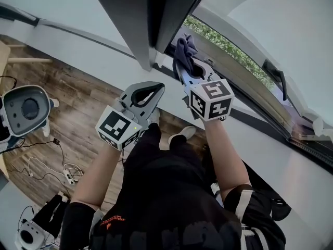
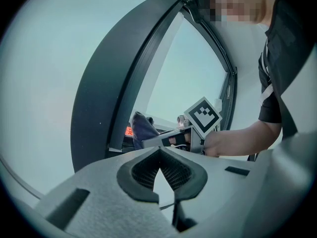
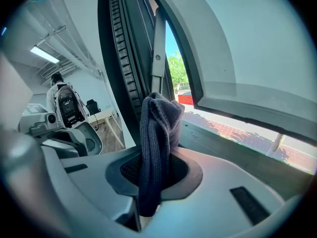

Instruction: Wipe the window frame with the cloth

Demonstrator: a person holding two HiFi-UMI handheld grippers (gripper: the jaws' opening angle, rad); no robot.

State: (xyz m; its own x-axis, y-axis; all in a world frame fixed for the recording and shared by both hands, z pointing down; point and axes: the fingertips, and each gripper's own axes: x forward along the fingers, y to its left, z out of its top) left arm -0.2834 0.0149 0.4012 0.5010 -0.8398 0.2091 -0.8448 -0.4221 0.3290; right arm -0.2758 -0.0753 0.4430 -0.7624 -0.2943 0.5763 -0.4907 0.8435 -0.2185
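Note:
The dark window frame point(image 1: 151, 25) rises at top centre, with its lower rail point(image 1: 250, 95) running off to the right. My right gripper point(image 1: 188, 66) is shut on a dark blue-grey knitted cloth point(image 1: 184, 50), and the cloth sits against the corner where post and rail meet. In the right gripper view the cloth point(image 3: 158, 128) stands bunched up between the jaws of the right gripper point(image 3: 156, 165), just before the ribbed frame point(image 3: 124, 58). My left gripper point(image 1: 155, 90) hangs lower left, off the frame, shut and holding nothing. The left gripper view shows the left gripper point(image 2: 158, 151), the cloth point(image 2: 141, 128) and the frame point(image 2: 114, 83).
A window handle point(image 1: 276, 74) sits on the open sash at the right. Below lies wooden floor with a white device point(image 1: 26, 108) and cables point(image 1: 67, 173) at the left. A person with a backpack point(image 3: 64, 103) stands far back in the room.

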